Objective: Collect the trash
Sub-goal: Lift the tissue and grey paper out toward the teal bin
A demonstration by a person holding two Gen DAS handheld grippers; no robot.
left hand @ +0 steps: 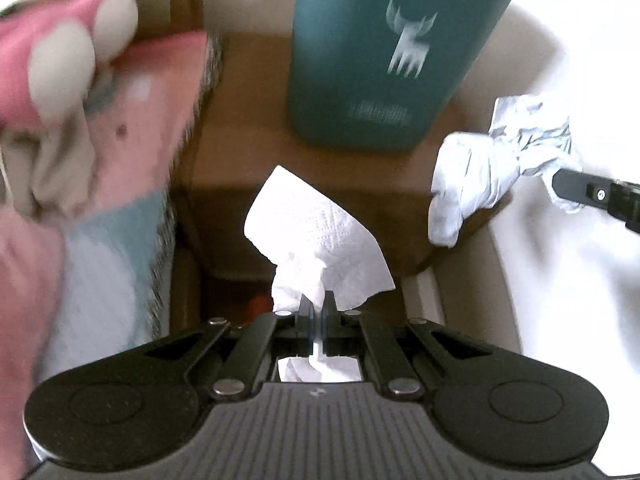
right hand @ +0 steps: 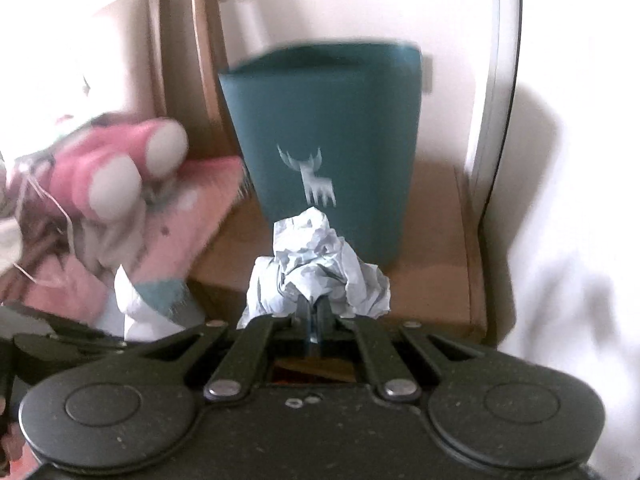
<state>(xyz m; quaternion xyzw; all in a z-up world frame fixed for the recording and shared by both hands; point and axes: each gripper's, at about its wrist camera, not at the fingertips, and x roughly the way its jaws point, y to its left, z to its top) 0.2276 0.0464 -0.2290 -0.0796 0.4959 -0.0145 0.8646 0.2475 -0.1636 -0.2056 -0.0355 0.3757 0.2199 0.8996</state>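
Note:
My left gripper (left hand: 318, 300) is shut on a white paper tissue (left hand: 316, 232) and holds it in the air before a teal bin (left hand: 384, 52) with a white deer mark. My right gripper (right hand: 316, 306) is shut on a crumpled pale paper ball (right hand: 316, 268). The same bin (right hand: 332, 136) stands just behind it on a brown cardboard box (right hand: 436, 248). The paper ball (left hand: 496, 164) and a right finger (left hand: 588, 190) show at the right of the left wrist view. The tissue (right hand: 130, 308) shows at the lower left of the right wrist view.
A pink plush toy (left hand: 72, 56) lies on a pink and blue blanket (left hand: 132, 132) at the left; it also shows in the right wrist view (right hand: 120, 172). A white wall (right hand: 560, 200) is at the right. A brown wooden frame (right hand: 184, 52) stands behind.

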